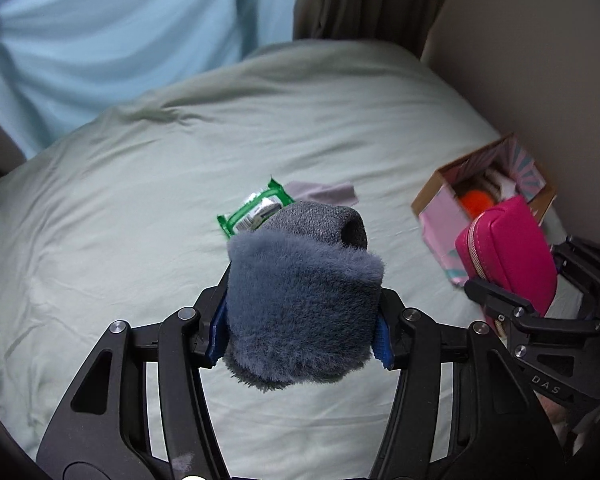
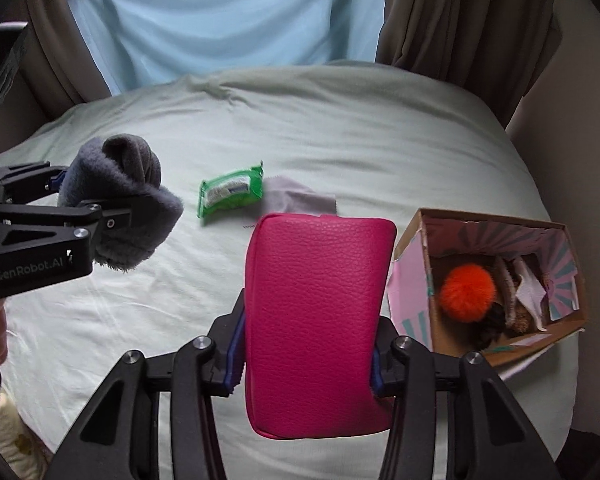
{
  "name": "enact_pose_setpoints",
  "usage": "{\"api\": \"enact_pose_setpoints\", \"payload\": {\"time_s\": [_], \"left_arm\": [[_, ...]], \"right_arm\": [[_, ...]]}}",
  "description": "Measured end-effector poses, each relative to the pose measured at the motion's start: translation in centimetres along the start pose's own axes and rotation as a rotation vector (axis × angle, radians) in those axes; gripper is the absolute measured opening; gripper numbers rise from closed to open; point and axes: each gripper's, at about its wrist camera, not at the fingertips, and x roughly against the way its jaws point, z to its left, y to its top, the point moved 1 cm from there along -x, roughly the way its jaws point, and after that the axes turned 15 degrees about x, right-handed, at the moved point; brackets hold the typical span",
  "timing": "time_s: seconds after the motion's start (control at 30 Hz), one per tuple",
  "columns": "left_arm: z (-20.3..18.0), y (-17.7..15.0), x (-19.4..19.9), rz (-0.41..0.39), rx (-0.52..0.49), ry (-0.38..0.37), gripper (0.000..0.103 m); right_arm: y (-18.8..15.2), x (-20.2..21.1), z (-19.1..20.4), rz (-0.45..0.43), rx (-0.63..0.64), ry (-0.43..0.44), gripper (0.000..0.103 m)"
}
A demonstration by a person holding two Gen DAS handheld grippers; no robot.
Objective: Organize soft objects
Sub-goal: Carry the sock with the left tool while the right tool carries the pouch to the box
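My left gripper (image 1: 300, 340) is shut on a rolled grey fuzzy bundle (image 1: 304, 288), held in the air above the pale green bed (image 1: 120, 200). The right wrist view shows that gripper (image 2: 88, 200) and the bundle (image 2: 140, 184) at the left. My right gripper (image 2: 308, 356) is shut on a bright pink zip pouch (image 2: 316, 300), also lifted off the bed; the left wrist view shows the pouch (image 1: 508, 248) at the right. On the bed lie a green wipes packet (image 2: 230, 190) and a flat grey cloth (image 2: 300, 200) beside it.
An open cardboard box (image 2: 500, 344) with a pink patterned lining sits at the bed's right side, by the wall. It holds an orange pompom (image 2: 466, 292) and other fluffy bits. Brown curtains (image 2: 460, 12) and a light blue drape (image 2: 228, 12) hang behind the bed.
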Motion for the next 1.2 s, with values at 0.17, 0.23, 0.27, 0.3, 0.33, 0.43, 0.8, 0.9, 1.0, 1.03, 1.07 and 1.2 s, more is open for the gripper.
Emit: {"api": "enact_pose_setpoints", "payload": {"time_s": [0.17, 0.23, 0.27, 0.3, 0.33, 0.43, 0.8, 0.9, 1.0, 1.03, 1.07, 1.2], "left_arm": [[-1.8, -0.3, 5.6, -0.052, 0.018, 0.000, 0.052], [-2.9, -0.3, 7.5, -0.071, 0.020, -0.009, 0.052], [-3.5, -0.3, 8.1, -0.074, 0.020, -0.016, 0.052], [-4.1, -0.2, 8.6, -0.079, 0.021, -0.021, 0.052], [-4.9, -0.1, 9.2, -0.083, 0.020, -0.027, 0.052], [-7.5, 0.2, 10.2, -0.101, 0.007, -0.047, 0.052], [-19.0, 1.8, 8.8, -0.106, 0.032, -0.074, 0.053], [-22.4, 2.1, 7.1, -0.095, 0.038, -0.073, 0.053], [-25.3, 2.3, 5.0, -0.080, 0.062, -0.069, 0.053], [-26.3, 2.3, 4.0, -0.069, 0.072, -0.065, 0.053], [-27.0, 2.4, 3.3, -0.059, 0.080, -0.062, 0.053], [-29.9, 2.1, -0.5, -0.004, 0.114, -0.049, 0.053]], "right_arm": [[0.6, 5.7, -0.5, -0.032, -0.020, -0.004, 0.043], [0.9, 7.4, -0.7, -0.044, -0.024, -0.006, 0.043], [1.0, 8.3, -1.0, -0.050, -0.029, -0.007, 0.043], [1.0, 9.1, -1.5, -0.056, -0.038, -0.007, 0.043], [1.1, 9.8, -2.0, -0.060, -0.047, -0.007, 0.043], [0.8, 11.6, -3.7, -0.076, -0.071, -0.009, 0.043], [-0.1, 14.1, -14.3, -0.078, -0.094, 0.003, 0.043], [-0.9, 13.7, -17.9, -0.065, -0.108, 0.020, 0.043], [-1.8, 12.6, -21.3, -0.041, -0.103, 0.030, 0.043], [-2.1, 12.0, -22.5, -0.033, -0.103, 0.035, 0.043], [-2.3, 11.6, -23.3, -0.026, -0.104, 0.039, 0.043], [-3.1, 9.2, -27.5, 0.016, -0.116, 0.061, 0.043]]}}
